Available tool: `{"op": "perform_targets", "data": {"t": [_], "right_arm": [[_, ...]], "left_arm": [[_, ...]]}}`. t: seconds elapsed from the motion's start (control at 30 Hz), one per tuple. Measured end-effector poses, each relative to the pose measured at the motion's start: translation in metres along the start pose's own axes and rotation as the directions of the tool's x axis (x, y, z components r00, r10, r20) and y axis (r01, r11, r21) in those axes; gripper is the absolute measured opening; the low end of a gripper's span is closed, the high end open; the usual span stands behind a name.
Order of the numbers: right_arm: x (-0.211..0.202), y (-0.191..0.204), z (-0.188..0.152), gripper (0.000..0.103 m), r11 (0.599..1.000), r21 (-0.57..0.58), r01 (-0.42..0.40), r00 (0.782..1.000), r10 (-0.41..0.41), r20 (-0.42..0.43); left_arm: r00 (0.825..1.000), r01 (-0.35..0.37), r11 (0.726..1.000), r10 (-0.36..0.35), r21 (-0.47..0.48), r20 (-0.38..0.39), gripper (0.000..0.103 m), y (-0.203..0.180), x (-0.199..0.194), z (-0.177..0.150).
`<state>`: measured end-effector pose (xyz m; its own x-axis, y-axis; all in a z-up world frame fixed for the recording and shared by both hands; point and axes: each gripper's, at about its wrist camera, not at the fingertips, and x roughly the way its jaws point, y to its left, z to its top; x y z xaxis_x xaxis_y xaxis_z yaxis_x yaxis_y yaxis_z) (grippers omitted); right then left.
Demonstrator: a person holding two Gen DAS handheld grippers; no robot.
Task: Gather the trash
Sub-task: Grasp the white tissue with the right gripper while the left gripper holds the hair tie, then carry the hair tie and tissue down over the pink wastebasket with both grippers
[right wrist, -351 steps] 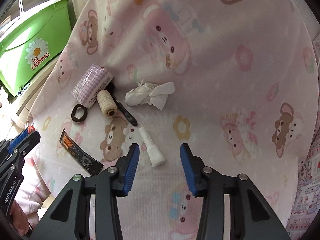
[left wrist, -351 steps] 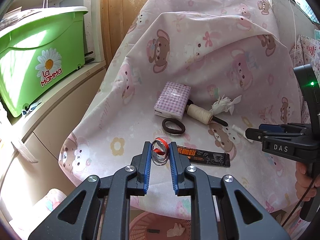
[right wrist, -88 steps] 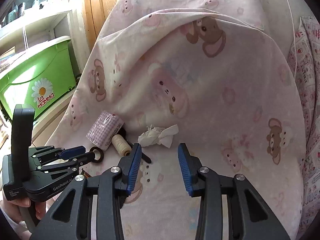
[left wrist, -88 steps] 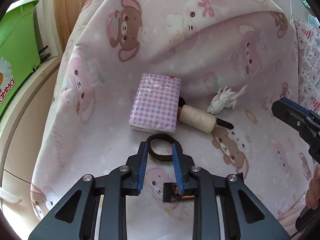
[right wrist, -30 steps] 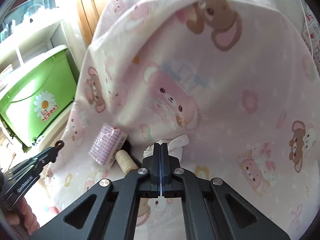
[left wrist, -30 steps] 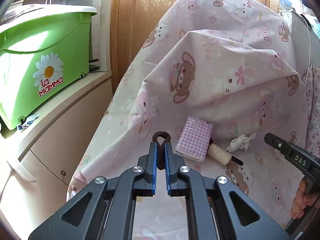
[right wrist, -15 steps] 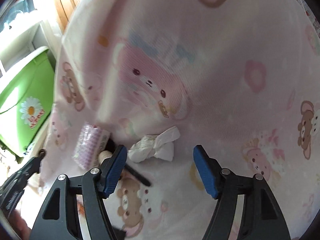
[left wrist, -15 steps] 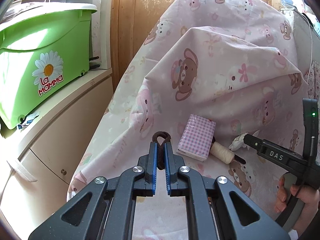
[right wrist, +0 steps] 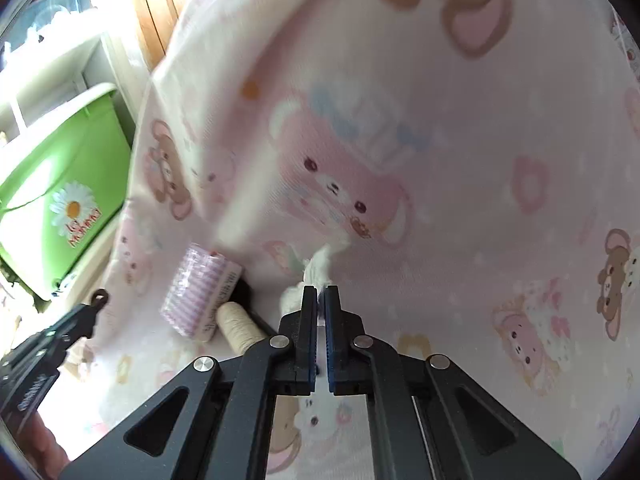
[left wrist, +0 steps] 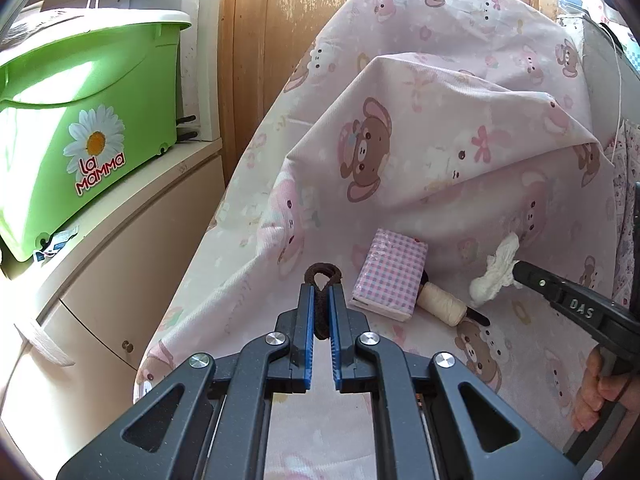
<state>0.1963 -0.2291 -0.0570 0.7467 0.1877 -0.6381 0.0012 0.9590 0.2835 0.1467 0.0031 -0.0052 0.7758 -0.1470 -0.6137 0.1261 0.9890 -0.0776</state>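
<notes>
Between my left gripper's (left wrist: 320,312) fingers sits the dark hair tie (left wrist: 322,280), pinched tight, its loop poking past the tips. My right gripper (right wrist: 320,300) has closed hard on the crumpled tissue (right wrist: 320,268), which bulges just beyond its fingertips. Left of those fingers lie the checked tissue pack (right wrist: 198,292) and thread spool (right wrist: 240,324).

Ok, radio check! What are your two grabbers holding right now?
Left gripper shut on brown hair tie. Right gripper shut on crumpled tissue. Nothing blocking.
</notes>
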Motion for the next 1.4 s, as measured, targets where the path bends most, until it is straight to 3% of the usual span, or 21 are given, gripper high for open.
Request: {"op": "perform_targets", "data": {"t": [0.27, 0.53, 0.67, 1.0, 1.1, 1.2, 1.4], "right_arm": [[-0.066, -0.002, -0.003, 0.004, 0.998, -0.035, -0.061, 0.992, 0.065, 0.109], [-0.119, -0.002, -0.017, 0.004, 0.992, -0.037, -0.119, 0.981, 0.123, 0.152], [-0.136, 0.006, -0.027, 0.004, 0.987, -0.038, -0.157, 0.977, 0.161, 0.143], [-0.158, 0.049, -0.053, 0.004, 0.975, -0.111, -0.194, 0.974, 0.204, 0.094], [-0.168, 0.062, -0.064, 0.004, 0.966, -0.141, -0.217, 0.971, 0.228, 0.068], [-0.172, 0.076, -0.077, 0.004, 0.960, -0.186, -0.211, 0.975, 0.219, 0.027], [-0.167, 0.085, -0.098, 0.005, 0.949, -0.217, -0.227, 0.974, 0.227, -0.029]], "left_arm": [[1.000, 0.002, 1.000, -0.002, 0.009, 0.000, 0.007, -0.003, -0.008, -0.006], [0.998, 0.052, 0.998, -0.053, 0.019, 0.034, 0.007, -0.008, -0.049, -0.005], [0.996, 0.085, 0.996, -0.085, 0.001, 0.027, 0.007, -0.007, -0.076, -0.011], [0.996, 0.053, 0.990, -0.062, 0.130, 0.069, 0.007, -0.026, -0.142, -0.040], [0.999, 0.030, 0.993, -0.033, 0.117, 0.018, 0.007, -0.027, -0.144, -0.044], [0.997, 0.081, 0.995, -0.080, 0.064, -0.022, 0.007, -0.020, -0.139, -0.051], [0.991, 0.093, 0.996, -0.092, 0.014, -0.094, 0.007, -0.013, -0.120, -0.068]]}}
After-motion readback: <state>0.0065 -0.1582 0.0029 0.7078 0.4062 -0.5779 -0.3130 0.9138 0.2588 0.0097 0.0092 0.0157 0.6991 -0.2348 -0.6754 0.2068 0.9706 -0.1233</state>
